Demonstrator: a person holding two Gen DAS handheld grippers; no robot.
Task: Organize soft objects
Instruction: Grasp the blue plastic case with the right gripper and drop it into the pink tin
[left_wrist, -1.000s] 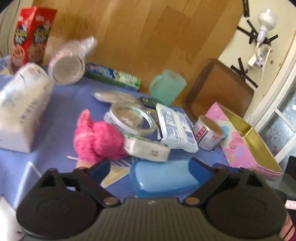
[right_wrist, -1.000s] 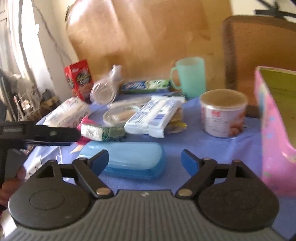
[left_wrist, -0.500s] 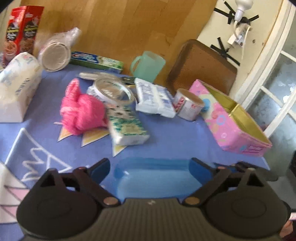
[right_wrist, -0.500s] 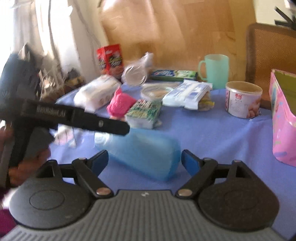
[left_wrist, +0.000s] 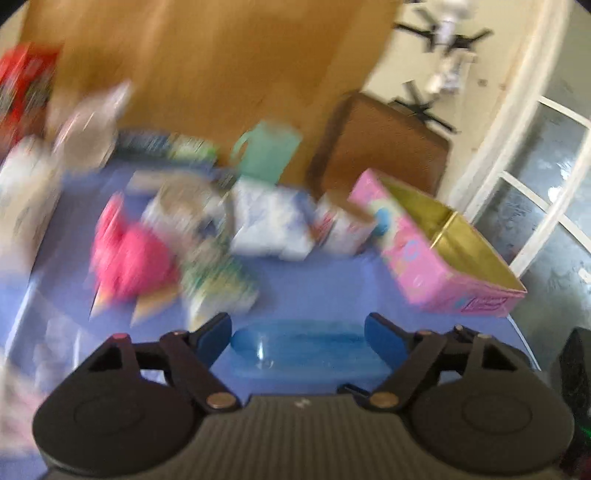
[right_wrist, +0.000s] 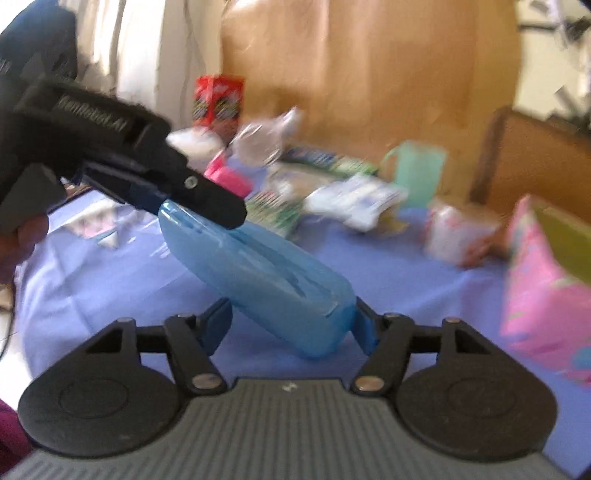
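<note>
Lying tilted above the blue-violet tablecloth (right_wrist: 406, 280), the translucent blue case (right_wrist: 258, 273) spans both tongs: its near, lower end sits between the closing jaws of the right gripper (right_wrist: 291, 325), the right blue pad touching its corner, while contact at the left pad cannot be told. Its far, raised end sits in the left gripper (right_wrist: 162, 199), seen from the side in the right wrist view with a hand (right_wrist: 22, 240) on its handle. In the left wrist view the case (left_wrist: 299, 350) lies crosswise between that gripper's (left_wrist: 297, 338) closing jaws, the left pad at its end and a narrow gap at the right pad; whether it is clamped cannot be told. Beyond, blurred: a pink woolly item (left_wrist: 129, 254), a green-and-white packet (left_wrist: 218, 291), a white-blue tissue pack (left_wrist: 273, 225), a small round tub (left_wrist: 343, 229), and a mint mug (left_wrist: 267, 151). To the right stands an open pink box (left_wrist: 436, 266) with gold lining. At the far left: a red carton (left_wrist: 26, 92), a clear plastic bag (left_wrist: 88, 129), a white pack (left_wrist: 26, 199). A brown chair back (left_wrist: 384, 147) stands behind the table.
</note>
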